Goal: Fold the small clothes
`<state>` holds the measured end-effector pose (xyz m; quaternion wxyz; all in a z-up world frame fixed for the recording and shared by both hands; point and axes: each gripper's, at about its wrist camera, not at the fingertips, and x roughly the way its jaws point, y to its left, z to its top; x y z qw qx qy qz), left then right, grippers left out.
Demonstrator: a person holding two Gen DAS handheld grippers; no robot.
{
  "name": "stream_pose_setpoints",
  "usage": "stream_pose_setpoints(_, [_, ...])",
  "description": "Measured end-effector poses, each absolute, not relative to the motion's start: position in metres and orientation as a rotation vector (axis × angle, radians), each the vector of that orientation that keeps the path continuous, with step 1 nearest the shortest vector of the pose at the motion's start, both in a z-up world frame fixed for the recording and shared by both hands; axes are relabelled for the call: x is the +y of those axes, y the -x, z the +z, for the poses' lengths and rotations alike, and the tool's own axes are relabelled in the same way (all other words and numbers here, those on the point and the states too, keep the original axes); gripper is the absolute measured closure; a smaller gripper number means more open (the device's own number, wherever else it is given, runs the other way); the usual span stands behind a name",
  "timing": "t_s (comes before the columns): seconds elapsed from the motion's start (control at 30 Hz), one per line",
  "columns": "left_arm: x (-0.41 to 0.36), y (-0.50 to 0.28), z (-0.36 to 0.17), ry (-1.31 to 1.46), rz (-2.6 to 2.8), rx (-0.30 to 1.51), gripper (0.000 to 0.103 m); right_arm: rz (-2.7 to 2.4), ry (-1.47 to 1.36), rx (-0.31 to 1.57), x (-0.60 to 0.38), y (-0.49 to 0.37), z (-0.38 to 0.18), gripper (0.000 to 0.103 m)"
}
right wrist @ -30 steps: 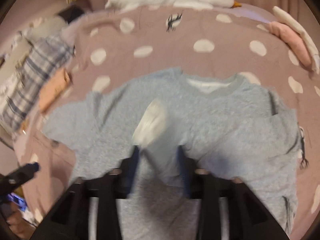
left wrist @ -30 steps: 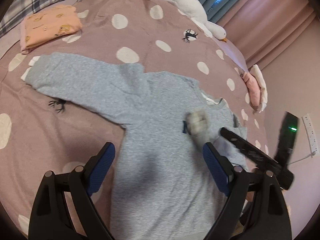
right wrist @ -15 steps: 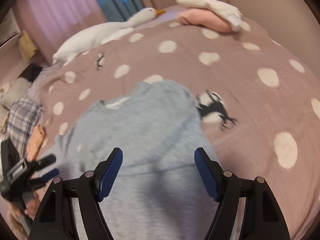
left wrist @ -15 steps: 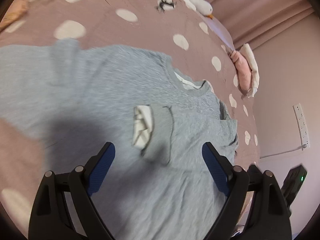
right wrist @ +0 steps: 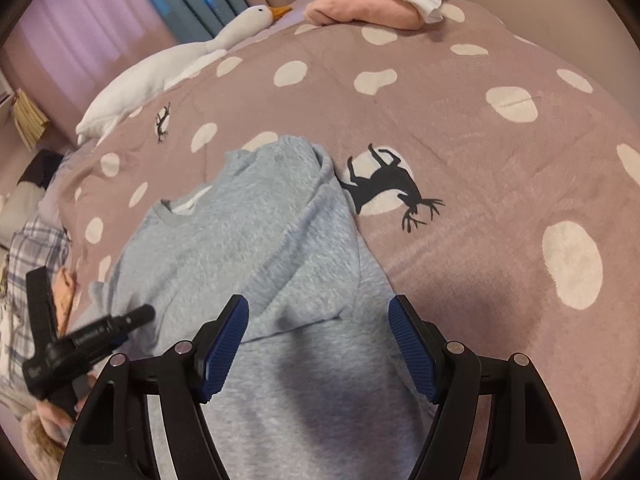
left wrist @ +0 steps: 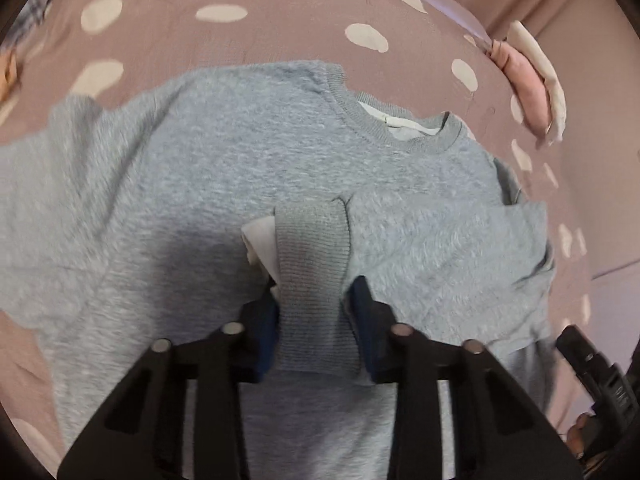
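Observation:
A small grey sweatshirt (left wrist: 208, 168) lies front up on the bed, neckline at the far side. Its right sleeve is folded across the chest. My left gripper (left wrist: 314, 316) is shut on that sleeve's ribbed cuff (left wrist: 312, 256), with a white inner cuff showing beside it. In the right wrist view the same sweatshirt (right wrist: 240, 248) shows with its folded shoulder edge. My right gripper (right wrist: 318, 344) is open and empty, low over the sweatshirt's right side.
The bed has a mauve blanket (right wrist: 480, 140) with white dots and black deer prints. A white goose plush (right wrist: 168, 68) lies at the far edge. Folded pink and white clothes (right wrist: 368, 4) sit at the far right corner. Plaid fabric (right wrist: 36, 248) lies at the left.
My right gripper let go of the sleeve cuff and moved right, now open. My left gripper moved in and shut on the cuff lying on the chest.

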<state>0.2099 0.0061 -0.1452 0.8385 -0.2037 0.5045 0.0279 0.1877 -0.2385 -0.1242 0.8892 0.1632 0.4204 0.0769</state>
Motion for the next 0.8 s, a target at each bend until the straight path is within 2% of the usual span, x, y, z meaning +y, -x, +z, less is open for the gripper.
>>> stream_pose_setpoints(0.07, [0.010, -0.207, -0.136, 0.444, 0.047, 1.060, 0.081, 0.157, -0.343, 0.877, -0.238, -0.187, -0.124, 0.029])
stream_pose_setpoints(0.33, [0.037, -0.186, -0.070, 0.423, 0.055, 0.911, 0.082, 0.205, -0.311, 0.847, -0.226, -0.187, -0.114, 0.029])
stream_pose_setpoints(0.8, [0.064, -0.187, -0.088, 0.420, 0.132, 0.979, 0.081, 0.237, -0.278, 0.939, -0.198, -0.201, -0.140, 0.031])
